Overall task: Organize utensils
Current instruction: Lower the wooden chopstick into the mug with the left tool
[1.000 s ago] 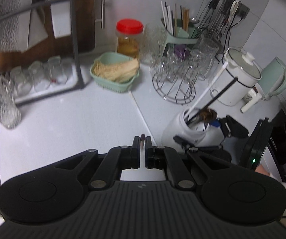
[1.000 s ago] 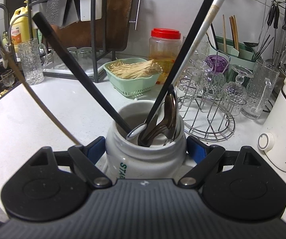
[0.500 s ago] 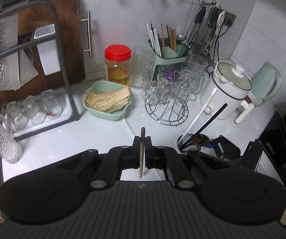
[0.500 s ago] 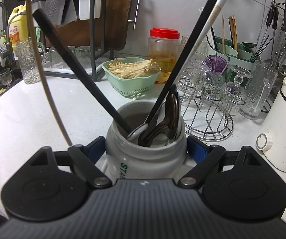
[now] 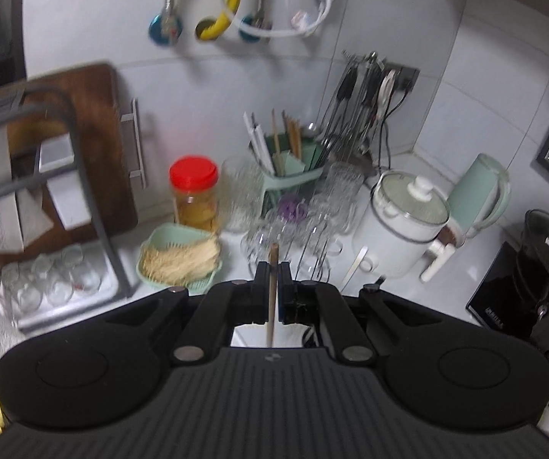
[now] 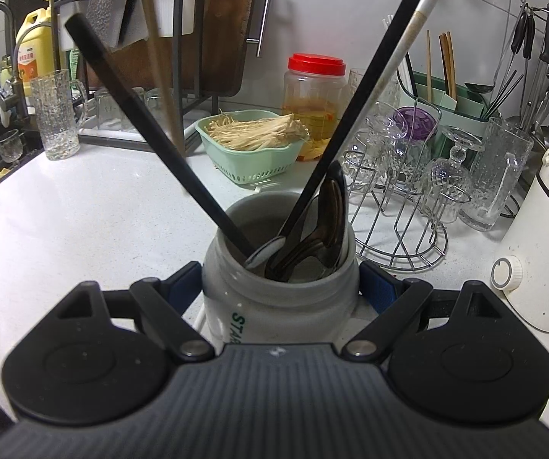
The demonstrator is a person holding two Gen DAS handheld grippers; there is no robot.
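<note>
Currently mid-transfer: the left gripper (image 5: 273, 293) has its jaws pinched nearly shut on a thin brown wooden stick (image 5: 272, 298), probably a single chopstick, gripped partway along its length so it runs between the pads and pokes out above them. In the right view the same stick shows as a blurred brown streak (image 6: 161, 65) hanging above the worktop (image 6: 83, 210), clear of the jar.

The right gripper (image 6: 280, 287) has its jaws about halfway open, blue pads against both sides of the white ceramic jar (image 6: 274, 298) with green lettering; reads as steadying it on the worktop.

Step, as I judge it: one utensil pulled from the jar for sorting. Likely target is the pale green utensil caddy (image 5: 293, 176) by the back wall, which already holds similar wooden sticks. Next move needs the stick carried across over the wire glass rack (image 5: 297, 252) without clipping the glasses, tip lined up with a caddy slot, then released.

Counts in the jar:
- black long handles: 2 (image 6: 152, 130)
- white long handle: 1 (image 6: 408, 46)
- dark spoon bowls: at least 2, overlapping, exact count unclear (image 6: 332, 218)
- stick in left jaws: 1
</note>
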